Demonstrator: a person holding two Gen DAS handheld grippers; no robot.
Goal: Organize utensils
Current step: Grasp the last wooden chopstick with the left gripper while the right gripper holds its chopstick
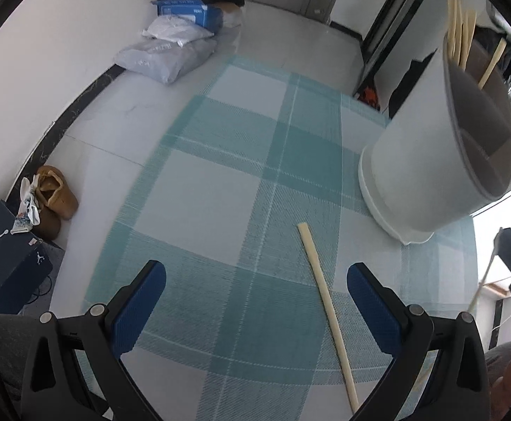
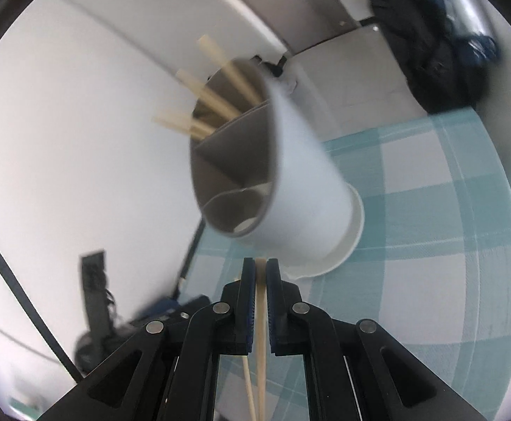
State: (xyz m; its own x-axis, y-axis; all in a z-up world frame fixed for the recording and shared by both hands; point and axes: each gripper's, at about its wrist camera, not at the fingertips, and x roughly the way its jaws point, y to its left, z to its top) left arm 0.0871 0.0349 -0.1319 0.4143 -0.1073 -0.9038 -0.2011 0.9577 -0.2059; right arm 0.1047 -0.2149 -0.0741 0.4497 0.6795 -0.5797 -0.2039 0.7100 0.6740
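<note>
Fingers of the right gripper pinch a slim wooden chopstick; left gripper gapes wide above checked woven cloth near round divided holder.

A utensil holder stands on a checked mat spread over the floor. Several chopsticks stand in the holder's far compartment, behind its dividers; the nearer compartments hold none. One chopstick lies flat on the mat, just in front of the holder and between the spread fingers of the left gripper. In the right wrist view, the right gripper, just before the holder's base, has another chopstick pinched between its pads. Left of the mat, shoes sit beside a box against the wall; bags are piled at the mat's far corner.
</note>
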